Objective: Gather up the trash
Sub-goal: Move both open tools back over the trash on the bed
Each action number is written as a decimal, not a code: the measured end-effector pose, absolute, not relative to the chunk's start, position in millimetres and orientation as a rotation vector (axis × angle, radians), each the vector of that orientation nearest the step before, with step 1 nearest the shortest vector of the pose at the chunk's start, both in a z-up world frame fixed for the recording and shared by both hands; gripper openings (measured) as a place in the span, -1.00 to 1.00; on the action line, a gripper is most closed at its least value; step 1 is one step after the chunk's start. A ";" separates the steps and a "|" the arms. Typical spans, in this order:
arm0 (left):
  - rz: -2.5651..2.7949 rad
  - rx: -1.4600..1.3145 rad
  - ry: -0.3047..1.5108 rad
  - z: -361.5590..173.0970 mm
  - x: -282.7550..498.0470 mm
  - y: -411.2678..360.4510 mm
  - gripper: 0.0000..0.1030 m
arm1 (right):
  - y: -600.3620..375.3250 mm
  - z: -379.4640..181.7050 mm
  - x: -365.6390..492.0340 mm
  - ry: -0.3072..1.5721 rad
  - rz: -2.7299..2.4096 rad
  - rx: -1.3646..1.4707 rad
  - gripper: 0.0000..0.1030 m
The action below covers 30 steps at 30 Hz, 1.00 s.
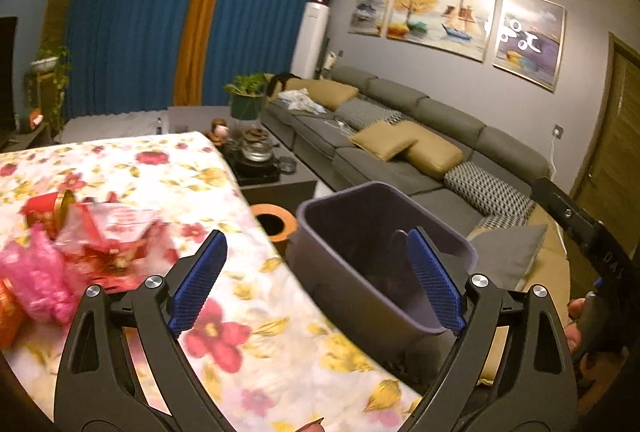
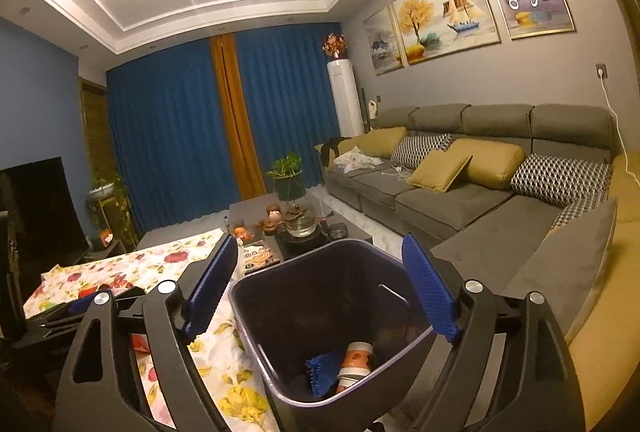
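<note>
Right hand-held gripper (image 2: 318, 292) wide open, empty, above dark bin (image 2: 304, 296).

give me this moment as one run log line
left hand-held gripper: open, empty | right hand-held gripper: open, empty, over bin | in bin: paper cup, blue piece | on floral tablecloth: pink bag, red wrappers

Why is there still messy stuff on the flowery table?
A pink plastic bag, crumpled red wrappers and a tipped red tin lie heaped on the tablecloth. They look odd beside the bin, which already holds a cup.
</note>
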<state>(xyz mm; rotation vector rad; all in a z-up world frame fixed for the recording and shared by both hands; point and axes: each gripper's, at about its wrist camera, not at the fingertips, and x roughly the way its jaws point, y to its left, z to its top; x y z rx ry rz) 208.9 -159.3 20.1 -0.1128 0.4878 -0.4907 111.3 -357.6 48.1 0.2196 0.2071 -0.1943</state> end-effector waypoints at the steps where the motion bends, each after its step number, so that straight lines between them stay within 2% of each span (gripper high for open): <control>1: -0.481 -0.118 0.483 22.7 206.4 -154.3 0.74 | -354.4 50.4 110.1 0.203 -0.194 0.214 0.63; 14: -0.269 -0.116 0.428 20.9 166.7 -38.3 0.75 | -286.8 44.7 110.9 0.230 -0.070 0.204 0.63; 30: -0.027 -0.162 0.460 -11.0 161.0 106.0 0.75 | -133.2 23.1 148.8 0.341 0.196 0.085 0.63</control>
